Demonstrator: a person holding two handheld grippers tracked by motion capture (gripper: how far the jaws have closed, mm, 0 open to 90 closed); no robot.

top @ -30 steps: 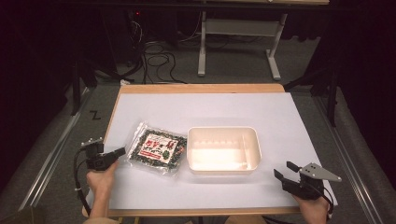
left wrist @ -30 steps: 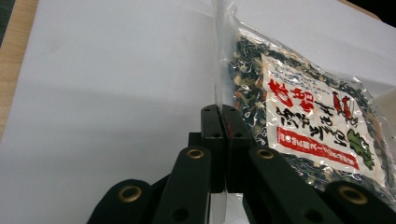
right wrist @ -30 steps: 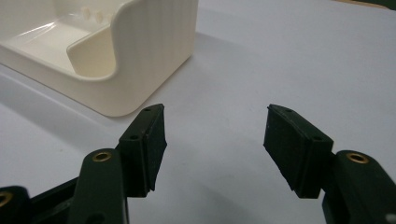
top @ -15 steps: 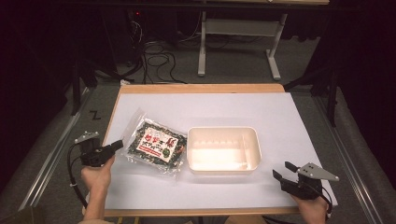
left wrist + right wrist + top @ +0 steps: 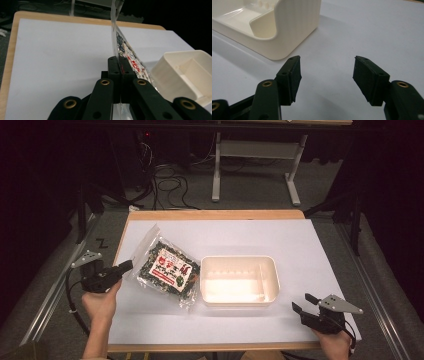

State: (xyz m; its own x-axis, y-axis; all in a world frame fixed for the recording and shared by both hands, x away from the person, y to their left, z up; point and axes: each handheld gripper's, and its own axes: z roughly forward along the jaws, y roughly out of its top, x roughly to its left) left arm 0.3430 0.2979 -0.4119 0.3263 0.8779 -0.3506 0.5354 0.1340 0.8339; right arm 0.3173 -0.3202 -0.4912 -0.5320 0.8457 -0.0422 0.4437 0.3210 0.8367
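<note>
The left gripper (image 5: 125, 266), near the front left of the table (image 5: 320, 240), is pinching the clear edge of a snack bag (image 5: 167, 270). In the left gripper view its jaws are pressed together on the thin transparent film, so it is holding the bag by the border only, not by the filled part. The bag is lying to the left of the cream plastic tray (image 5: 239, 280), with its right edge just beside the tray wall, maybe touching it, and its gripped side is standing tilted above the white surface.

The right gripper (image 5: 303, 303) is waiting near the front right corner, on the tray's right, with its jaws standing wide and nothing between them.

I am judging that the step in hand is lifting the bag to bring it into the tray. To do this well, the left gripper is needing to keep a firm pinch, because the film is smooth and the heavy contents are pulling down. It is better to raise the bag until its lower edge is clearing the tray rim, and then carry it slowly sideways, so the hanging bag is not swinging and pushing the light tray. The bigger compartment is looking like the suitable place. The right gripper could be steadying the tray wall if it is starting to slide.
</note>
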